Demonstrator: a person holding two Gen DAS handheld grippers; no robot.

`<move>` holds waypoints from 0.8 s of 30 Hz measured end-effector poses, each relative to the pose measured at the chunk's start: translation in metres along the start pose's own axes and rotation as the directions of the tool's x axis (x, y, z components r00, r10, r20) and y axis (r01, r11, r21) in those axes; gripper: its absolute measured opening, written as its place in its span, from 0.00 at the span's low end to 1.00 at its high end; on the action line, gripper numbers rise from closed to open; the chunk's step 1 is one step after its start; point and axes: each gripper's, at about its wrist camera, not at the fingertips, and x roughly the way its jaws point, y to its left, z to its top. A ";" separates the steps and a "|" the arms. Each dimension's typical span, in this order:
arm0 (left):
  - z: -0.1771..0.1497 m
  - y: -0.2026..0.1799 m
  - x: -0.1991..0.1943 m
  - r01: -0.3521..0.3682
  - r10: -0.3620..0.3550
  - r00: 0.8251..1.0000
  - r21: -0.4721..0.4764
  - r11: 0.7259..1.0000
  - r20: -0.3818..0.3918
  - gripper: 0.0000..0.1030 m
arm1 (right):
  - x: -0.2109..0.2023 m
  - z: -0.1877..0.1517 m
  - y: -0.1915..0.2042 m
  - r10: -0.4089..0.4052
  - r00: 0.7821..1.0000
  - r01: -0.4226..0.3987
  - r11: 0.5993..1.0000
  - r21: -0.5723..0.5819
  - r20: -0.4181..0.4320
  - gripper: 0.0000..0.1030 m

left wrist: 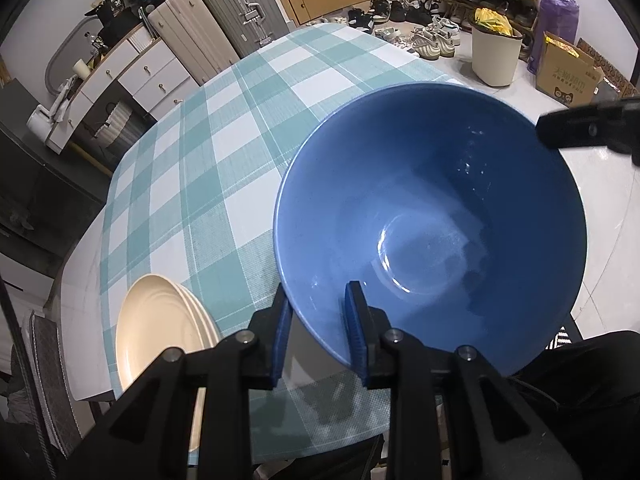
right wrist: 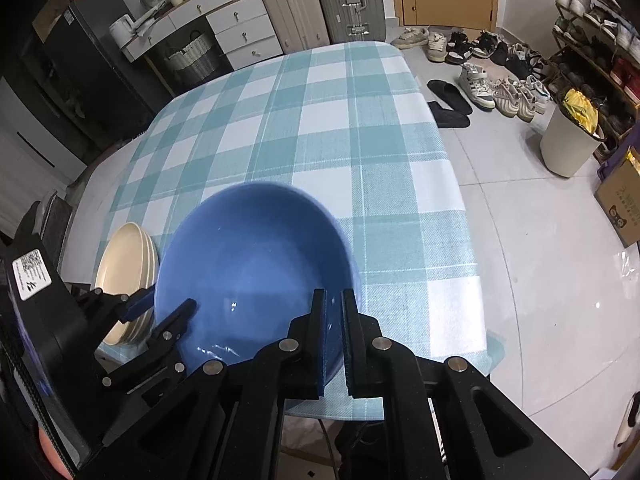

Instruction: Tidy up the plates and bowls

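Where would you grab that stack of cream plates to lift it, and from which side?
Probably by the rim, coming from the near table edge. The cream plates lie flat and nested on the checked tablecloth, so only the thin raised lip offers a pinch, one finger above and one below. The blue bowl, held by both grippers, crowds their right side, so near or left looks freer.

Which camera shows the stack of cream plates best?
The left wrist view shows the cream plates best: big, close, with ringed top and stacked edges visible, only the lower part hidden by the left hand-held gripper. In the right wrist view they look smaller, partly hidden behind the blue bowl.
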 end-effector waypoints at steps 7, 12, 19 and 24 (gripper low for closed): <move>-0.005 0.002 0.012 0.028 -0.028 1.000 -0.024 0.999 -0.014 0.30 | -0.004 0.004 -0.009 -0.007 1.000 0.007 1.000 0.011 -0.001 0.06; -0.004 0.001 0.015 0.032 -0.032 0.999 -0.020 0.999 -0.021 0.31 | -0.006 0.003 -0.009 0.002 1.000 -0.002 1.000 0.006 0.013 0.06; -0.003 0.008 0.016 0.072 -0.074 0.997 -0.049 0.996 -0.024 0.32 | -0.007 0.002 -0.001 0.008 1.000 -0.008 0.999 -0.034 0.027 0.07; -0.004 0.009 0.018 0.106 -0.108 0.994 -0.075 0.992 -0.024 0.33 | 0.005 -0.001 -0.004 -0.021 1.000 0.021 0.999 -0.032 0.007 0.15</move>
